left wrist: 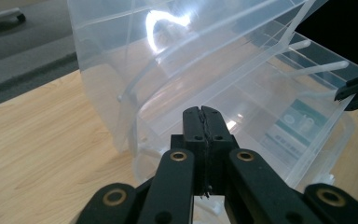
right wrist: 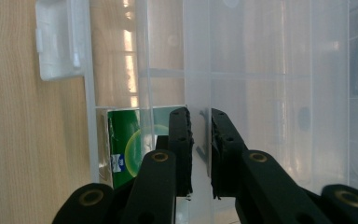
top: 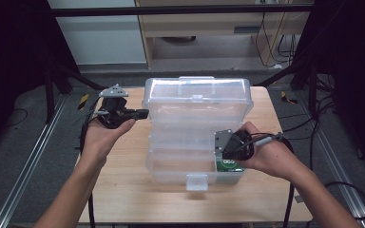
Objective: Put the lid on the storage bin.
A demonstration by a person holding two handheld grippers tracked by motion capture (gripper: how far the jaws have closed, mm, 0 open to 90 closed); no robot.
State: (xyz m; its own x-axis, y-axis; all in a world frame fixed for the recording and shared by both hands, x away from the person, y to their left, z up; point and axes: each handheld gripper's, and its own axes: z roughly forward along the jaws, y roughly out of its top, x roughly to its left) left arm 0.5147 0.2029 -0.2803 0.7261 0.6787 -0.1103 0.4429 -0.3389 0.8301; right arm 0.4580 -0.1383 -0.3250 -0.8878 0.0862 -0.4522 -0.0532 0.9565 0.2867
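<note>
In front of me is a light wooden surface [top: 123, 190] with a visible grain. Directly on it stands one thing, a clear plastic box [top: 195, 137] with its lid raised toward the far edge. The box sits near the middle, a little to the far side. Its white latch [top: 197, 182] hangs at the near wall, just above the wood.

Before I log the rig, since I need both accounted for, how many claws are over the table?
2. The left claw is beside the clear box's left wall; the right claw is at its near right corner.
</note>
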